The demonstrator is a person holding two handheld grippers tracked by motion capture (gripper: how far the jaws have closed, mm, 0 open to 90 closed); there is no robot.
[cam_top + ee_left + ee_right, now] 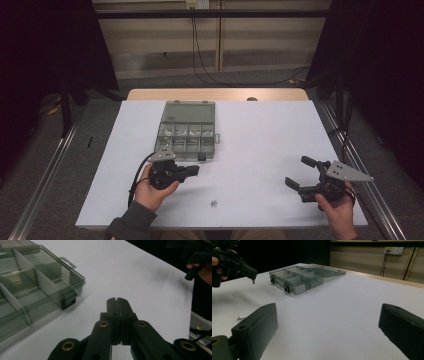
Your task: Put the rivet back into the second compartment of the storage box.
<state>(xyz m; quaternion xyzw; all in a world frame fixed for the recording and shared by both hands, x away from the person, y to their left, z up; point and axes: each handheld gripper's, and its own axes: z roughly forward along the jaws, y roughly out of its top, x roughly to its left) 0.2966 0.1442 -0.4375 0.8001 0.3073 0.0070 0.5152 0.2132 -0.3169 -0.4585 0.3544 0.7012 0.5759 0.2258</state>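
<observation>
A clear smoky compartment box [186, 136] lies open at the table's middle back, its lid [189, 111] folded flat away from me. Just in front of its near edge my left gripper [196, 170] points right, jaws pressed together [117, 300]. From the right gripper view, a small screw [253, 281] hangs pinched at that gripper's tip [252, 273], above the table and short of the box [299, 277]. At the front right my right gripper [298, 171] stands open, its jaws wide apart [327, 322] with nothing between them. A few tiny screws [214, 203] lie loose near the front edge.
The white table [265, 135] has bare surface between the two grippers and right of the box. The loose screws [240, 318] lie beside my right gripper's left jaw. Dark curtains and metal rails flank the table; cables hang down the back wall.
</observation>
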